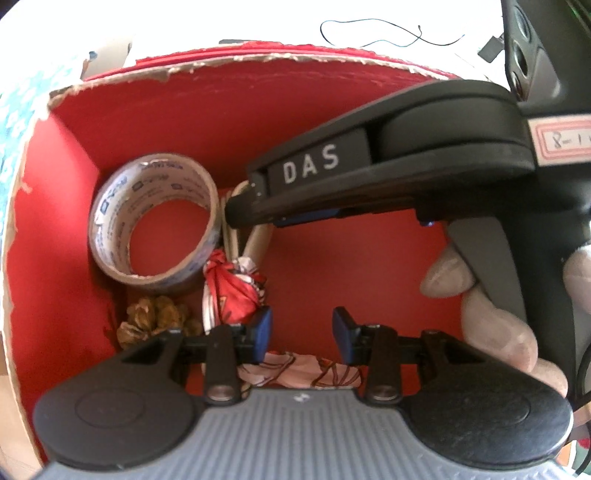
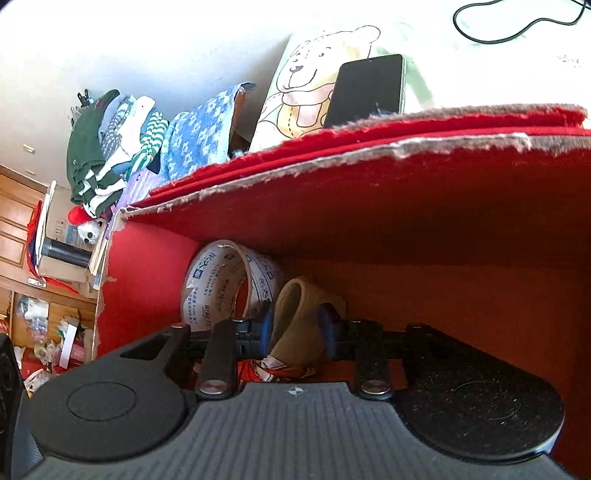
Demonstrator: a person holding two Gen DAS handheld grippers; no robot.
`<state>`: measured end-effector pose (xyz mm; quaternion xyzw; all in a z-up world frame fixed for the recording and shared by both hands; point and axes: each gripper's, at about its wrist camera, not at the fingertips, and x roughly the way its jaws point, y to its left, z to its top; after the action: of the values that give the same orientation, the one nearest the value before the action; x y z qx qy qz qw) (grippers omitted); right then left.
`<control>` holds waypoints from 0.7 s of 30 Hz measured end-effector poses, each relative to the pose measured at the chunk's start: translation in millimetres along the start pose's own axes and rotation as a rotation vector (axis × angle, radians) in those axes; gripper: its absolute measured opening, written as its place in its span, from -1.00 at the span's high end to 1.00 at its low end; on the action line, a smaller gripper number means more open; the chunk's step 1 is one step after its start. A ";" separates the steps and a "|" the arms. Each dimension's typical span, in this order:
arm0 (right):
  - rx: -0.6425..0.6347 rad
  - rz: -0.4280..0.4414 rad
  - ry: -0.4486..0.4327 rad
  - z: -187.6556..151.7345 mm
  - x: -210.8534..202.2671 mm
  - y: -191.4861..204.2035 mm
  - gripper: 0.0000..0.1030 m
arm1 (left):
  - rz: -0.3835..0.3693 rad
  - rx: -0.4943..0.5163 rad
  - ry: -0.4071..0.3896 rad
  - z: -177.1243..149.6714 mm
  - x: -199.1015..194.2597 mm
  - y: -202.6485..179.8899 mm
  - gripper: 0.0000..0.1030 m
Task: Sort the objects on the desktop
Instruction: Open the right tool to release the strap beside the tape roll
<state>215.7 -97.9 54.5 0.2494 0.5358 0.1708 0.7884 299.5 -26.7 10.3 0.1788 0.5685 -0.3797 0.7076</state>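
Both grippers reach into a red cardboard box [image 1: 303, 103] with torn edges. In the left wrist view a printed tape roll [image 1: 153, 218] stands in the box's left corner, beside a red patterned cloth bundle [image 1: 236, 288] and brown walnuts [image 1: 155, 317]. My left gripper [image 1: 302, 334] is open and empty over the box floor, above patterned cloth [image 1: 299, 373]. My right gripper [image 2: 295, 328] is shut on a beige tape roll [image 2: 295, 314] and holds it next to the printed tape roll [image 2: 221, 291]. The right gripper's body [image 1: 369, 173] crosses the left wrist view.
Behind the box [image 2: 369, 192] a black phone [image 2: 365, 88] lies on a bear-print sheet [image 2: 306, 85]. A pile of folded clothes [image 2: 122, 144] sits to the left. A black cable [image 1: 388, 33] lies on the white desk beyond.
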 end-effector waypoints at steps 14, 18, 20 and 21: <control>0.010 0.012 -0.009 -2.2 -3.0 -0.2 0.32 | 0.009 -0.047 -0.005 -3.7 2.5 -1.6 0.21; 0.003 0.008 -0.012 -2.6 -3.1 0.7 0.32 | 0.007 -0.055 -0.011 -4.9 3.0 -2.1 0.21; 0.006 0.008 -0.013 -2.8 -3.3 0.1 0.31 | 0.007 -0.056 -0.012 -5.3 3.6 -2.8 0.21; 0.006 0.007 -0.014 -2.6 -3.2 0.2 0.31 | 0.008 -0.053 -0.013 -2.7 4.5 -0.2 0.21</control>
<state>212.2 -99.0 56.2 0.2546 0.5300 0.1704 0.7907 297.8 -26.5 5.3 0.1600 0.5731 -0.3628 0.7171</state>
